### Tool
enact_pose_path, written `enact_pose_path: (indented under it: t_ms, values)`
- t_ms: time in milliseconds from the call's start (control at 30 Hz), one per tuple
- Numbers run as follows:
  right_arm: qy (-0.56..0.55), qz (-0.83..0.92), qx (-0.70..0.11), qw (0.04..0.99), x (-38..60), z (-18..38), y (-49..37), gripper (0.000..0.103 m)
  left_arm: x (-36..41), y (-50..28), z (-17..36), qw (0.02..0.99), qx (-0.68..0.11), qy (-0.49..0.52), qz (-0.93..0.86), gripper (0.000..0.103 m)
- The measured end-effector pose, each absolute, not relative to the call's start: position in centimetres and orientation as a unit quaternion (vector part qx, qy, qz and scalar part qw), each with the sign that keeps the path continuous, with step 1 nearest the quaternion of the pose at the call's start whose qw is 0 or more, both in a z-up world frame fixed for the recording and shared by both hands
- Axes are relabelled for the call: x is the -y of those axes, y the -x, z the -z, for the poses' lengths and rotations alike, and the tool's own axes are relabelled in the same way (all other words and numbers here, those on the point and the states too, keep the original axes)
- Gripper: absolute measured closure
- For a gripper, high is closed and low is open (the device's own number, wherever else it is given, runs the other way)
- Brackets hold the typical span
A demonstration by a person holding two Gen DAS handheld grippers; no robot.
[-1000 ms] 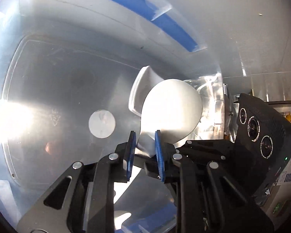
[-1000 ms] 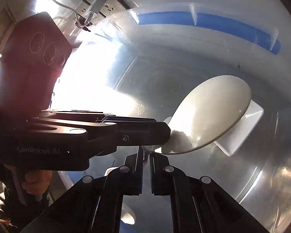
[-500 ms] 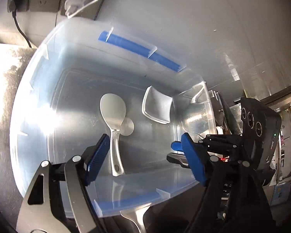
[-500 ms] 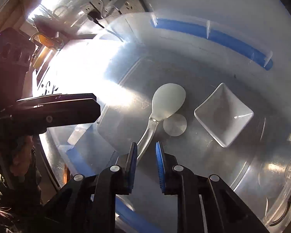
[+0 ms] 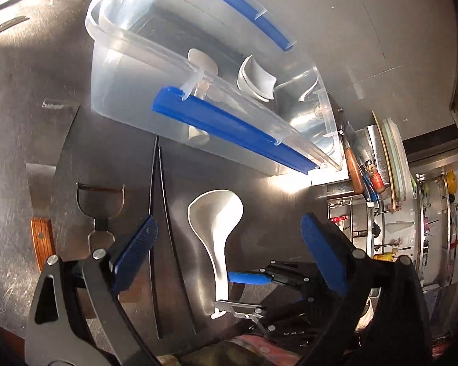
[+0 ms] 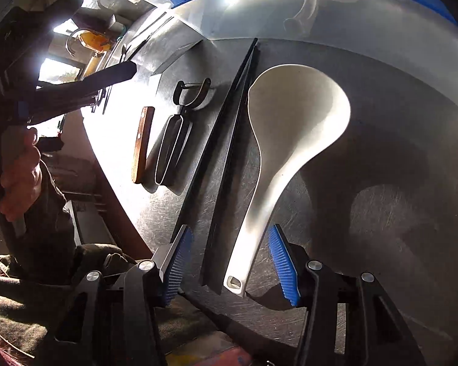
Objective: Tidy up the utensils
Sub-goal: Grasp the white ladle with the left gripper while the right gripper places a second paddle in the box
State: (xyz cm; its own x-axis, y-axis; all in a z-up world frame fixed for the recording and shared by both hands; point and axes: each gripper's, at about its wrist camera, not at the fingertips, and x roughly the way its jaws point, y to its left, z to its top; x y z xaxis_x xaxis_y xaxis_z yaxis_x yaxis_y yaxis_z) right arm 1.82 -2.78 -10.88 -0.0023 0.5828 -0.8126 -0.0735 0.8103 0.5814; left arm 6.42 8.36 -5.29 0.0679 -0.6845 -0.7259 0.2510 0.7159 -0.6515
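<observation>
A white rice paddle (image 6: 290,122) lies on the steel counter, also in the left wrist view (image 5: 215,216). My right gripper (image 6: 232,262) is open, its blue pads either side of the paddle's handle end and the ends of two black chopsticks (image 6: 226,140). My left gripper (image 5: 229,244) is open and empty above the counter. The clear plastic bin (image 5: 137,91) with blue clips holds another white paddle (image 5: 201,61) and a small white square dish (image 5: 256,79).
A metal peeler (image 6: 180,128) and a wooden-handled utensil (image 6: 142,143) lie left of the chopsticks. Knives and boards (image 5: 381,164) stand beyond the bin. The counter edge runs along the left in the right wrist view.
Both grippers pulled back out of the bin and down to the counter. The left gripper let go of a paddle into the bin. The right gripper opened around the second paddle's handle.
</observation>
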Motion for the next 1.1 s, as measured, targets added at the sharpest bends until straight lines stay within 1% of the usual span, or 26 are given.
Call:
enact_pose_path:
  t_ms: [33, 67, 100, 200, 300, 400, 567, 667, 867, 933, 967, 1033, 1067, 1100]
  values:
    - [-0.193, -0.233, -0.672, 0.676, 2.5, 11.0, -1.4, 0.057, -8.1, -6.1, 5.8, 0.702, -0.604, 0.181, 0.333, 0.012]
    - [-0.197, -0.231, -0.678, 0.669, 2.5, 11.7, -1.4, 0.072, -7.7, -5.9, 6.3, 0.697, -0.611, 0.178, 0.330, 0.012]
    - [-0.205, -0.234, -0.677, 0.667, 2.5, 11.9, -1.1, 0.083, -7.5, -5.7, 6.9, 0.693, -0.618, 0.174, 0.327, 0.012]
    - [-0.235, -0.227, -0.668, 0.669, 2.9, 12.2, -0.6, 0.090, -7.0, -5.0, 9.2, 0.670, -0.648, 0.177, 0.316, 0.012]
    - [-0.238, -0.214, -0.665, 0.675, 3.5, 12.2, 0.1, 0.092, -6.2, -4.4, 12.0, 0.626, -0.681, 0.210, 0.318, 0.012]
    - [-0.235, -0.206, -0.659, 0.684, 4.3, 11.6, 1.0, 0.094, -4.9, -3.9, 13.3, 0.603, -0.693, 0.229, 0.322, 0.012]
    - [-0.322, -0.260, -0.622, 0.665, 6.2, 10.4, 2.3, 0.094, -2.5, -3.4, 14.2, 0.579, -0.699, 0.241, 0.344, 0.012]
    - [-0.336, -0.255, -0.620, 0.662, 7.0, 10.5, 2.8, 0.094, -1.5, -3.2, 14.7, 0.571, -0.706, 0.241, 0.343, 0.012]
    - [-0.376, -0.263, -0.612, 0.644, 7.8, 11.0, 3.0, 0.094, -0.6, -1.8, 16.7, 0.544, -0.745, 0.223, 0.315, 0.013]
    - [-0.382, -0.268, -0.613, 0.638, 7.9, 11.1, 3.1, 0.094, -0.6, -1.6, 16.7, 0.548, -0.742, 0.227, 0.313, 0.022]
    - [-0.380, -0.269, -0.614, 0.637, 7.8, 11.0, 3.1, 0.094, -0.8, -1.7, 16.8, 0.550, -0.741, 0.230, 0.309, 0.030]
    - [-0.377, -0.273, -0.615, 0.636, 7.6, 10.9, 3.1, 0.094, -0.8, -1.8, 17.2, 0.557, -0.743, 0.225, 0.296, 0.062]
    - [-0.375, -0.274, -0.614, 0.638, 7.3, 10.8, 3.0, 0.094, -0.8, -1.8, 17.4, 0.556, -0.746, 0.223, 0.291, 0.070]
    - [-0.374, -0.276, -0.614, 0.638, 7.3, 10.7, 3.0, 0.094, -1.0, -1.8, 17.6, 0.551, -0.749, 0.226, 0.291, 0.075]
